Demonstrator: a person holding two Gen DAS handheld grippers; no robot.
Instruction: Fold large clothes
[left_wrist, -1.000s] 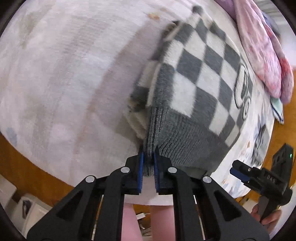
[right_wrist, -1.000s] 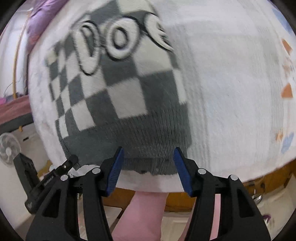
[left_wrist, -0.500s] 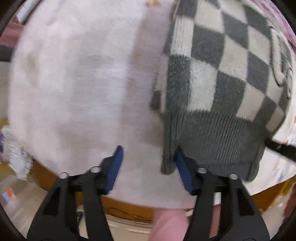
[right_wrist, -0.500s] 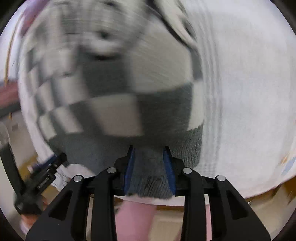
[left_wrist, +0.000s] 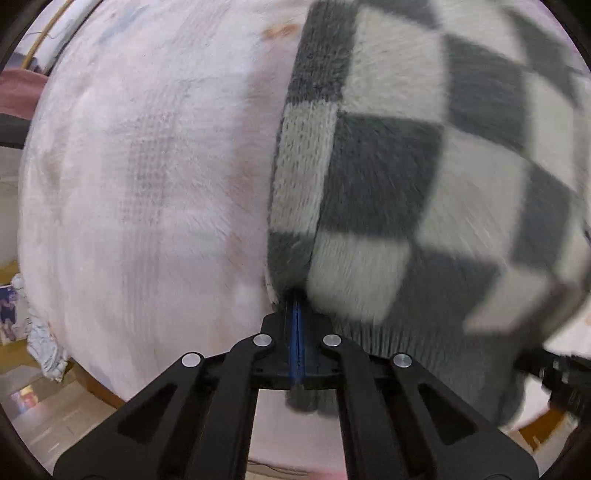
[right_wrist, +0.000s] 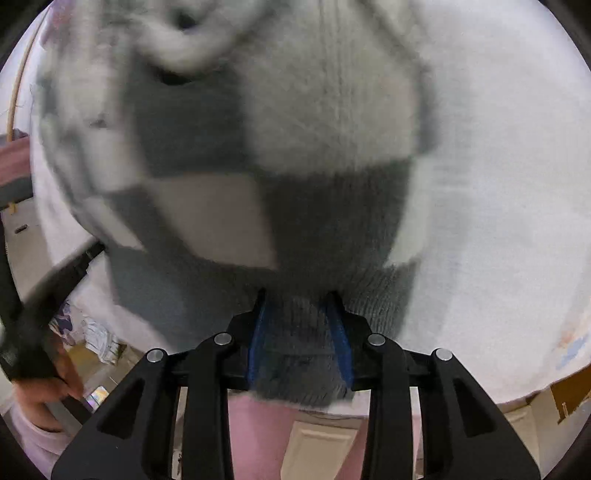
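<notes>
**Both grippers on the hem of the checked sweater**

I see no box, bin or basket in either view, so there are no containers for me to report on. What carries everything is a bed (left_wrist: 140, 192) covered with a pale, fuzzy blanket.

My count: one sweater (left_wrist: 424, 177), grey and off-white in a checkerboard pattern, lying on that blanket with its grey ribbed hem (right_wrist: 295, 314) toward the bed's near edge. Two grippers, one per hand. In the right wrist view I can also see the person's left hand (right_wrist: 40, 391) at the lower left, wrapped around the other tool's handle, blurred.

My left gripper (left_wrist: 296, 321) has its jaws closed right down; they have just snapped closed. The blue pads (left_wrist: 294, 343) meet with only a sliver between them, at the sweater's left edge where hem and side fold come together. A thin bit of grey knit shows below the pads, so I read it as pinching that corner.

My right gripper (right_wrist: 299, 325) stands at a narrow-to-middling opening, and its jaws have just eased apart a little. A thick bunch of the ribbed hem fills the gap, and both blue pads press against the knit. The picture is blurred.
</notes>
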